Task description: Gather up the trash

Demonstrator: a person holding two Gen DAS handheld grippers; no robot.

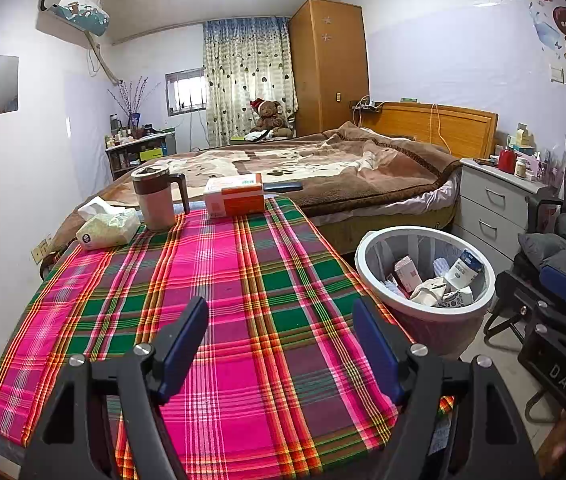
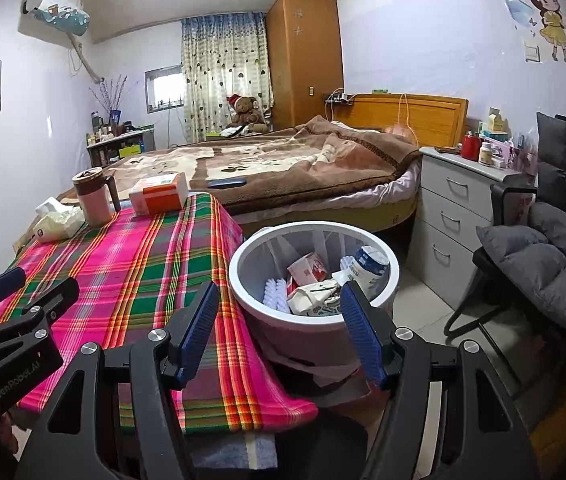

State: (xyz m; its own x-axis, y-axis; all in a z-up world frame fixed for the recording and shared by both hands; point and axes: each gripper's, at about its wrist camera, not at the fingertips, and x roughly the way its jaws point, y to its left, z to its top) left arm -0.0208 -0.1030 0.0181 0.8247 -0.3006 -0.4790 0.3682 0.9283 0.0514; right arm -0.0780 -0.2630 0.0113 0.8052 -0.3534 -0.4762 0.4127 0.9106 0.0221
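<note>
A white waste bin (image 1: 364, 254) (image 2: 239, 266) stands on the floor beside the table's right edge. It holds trash: small cartons (image 2: 307, 269), a white-and-blue bottle (image 2: 369, 266) and crumpled white packaging (image 2: 311, 298). My left gripper (image 1: 281, 344) hovers open over the plaid tablecloth (image 1: 219, 280), nothing between its blue pads. My right gripper (image 2: 281, 332) is open too, low in front of the bin at the table's near right corner, holding nothing. In the right wrist view the left gripper (image 2: 31, 286) shows at the left edge.
At the table's far end sit a lidded mug (image 1: 159, 196), a tissue pack (image 1: 107, 228) and an orange-and-white box (image 1: 235, 196). Behind is a bed (image 1: 323, 168). A grey drawer unit (image 2: 451, 208) and a chair with grey cushions (image 2: 543, 264) stand right of the bin.
</note>
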